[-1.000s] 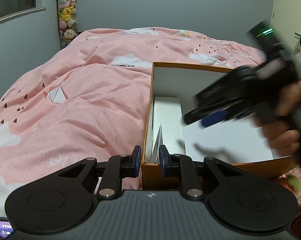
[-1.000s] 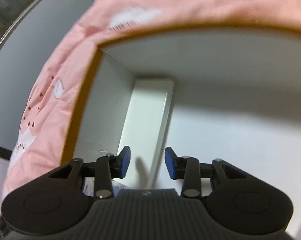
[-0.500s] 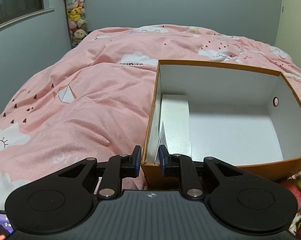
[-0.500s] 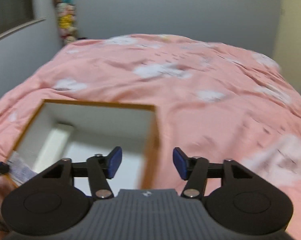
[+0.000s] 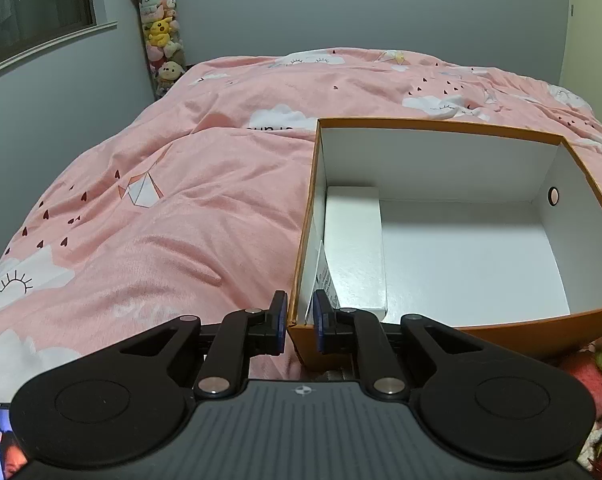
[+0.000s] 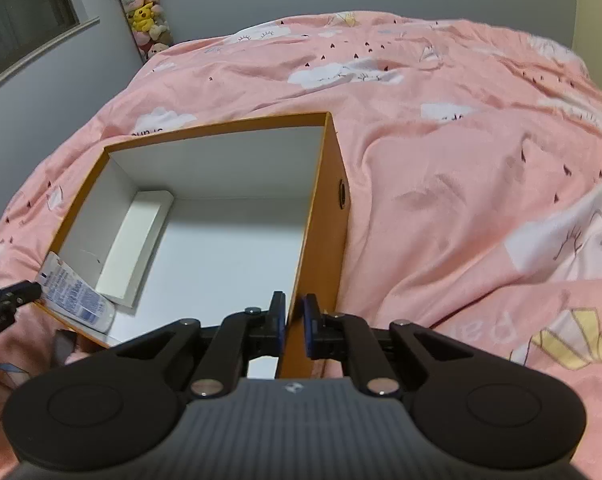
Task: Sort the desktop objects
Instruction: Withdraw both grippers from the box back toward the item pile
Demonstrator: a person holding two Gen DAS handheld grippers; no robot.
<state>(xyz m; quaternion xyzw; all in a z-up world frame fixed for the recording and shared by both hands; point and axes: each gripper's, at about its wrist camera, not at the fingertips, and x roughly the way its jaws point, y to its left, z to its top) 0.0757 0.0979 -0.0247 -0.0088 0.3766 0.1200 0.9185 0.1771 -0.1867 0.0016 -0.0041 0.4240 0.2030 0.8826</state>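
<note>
Two handheld grippers flank an open orange box (image 5: 501, 326) resting on a bed covered by a pink quilt (image 5: 181, 220). The left gripper (image 5: 299, 322), angled downward, straddles the box's near-left corner, one blue pad outside the wall and one inside; its jaws are closing, and the wall and the flat end of a white tube (image 6: 75, 294) printed in blue stand between them, though actual contact cannot be told. The tube leans in that corner beside a long white carton (image 5: 353, 248) lying along the box's left wall. The right gripper (image 6: 294, 320), also pitched downward, is closed on the box's near-right wall, its pads either side of the thin orange edge. In the right wrist view the tip of the left gripper shows at the far left edge, beside the tube. A tall clear column of plush toys (image 5: 161, 36) stands against the grey wall behind the bed.
</note>
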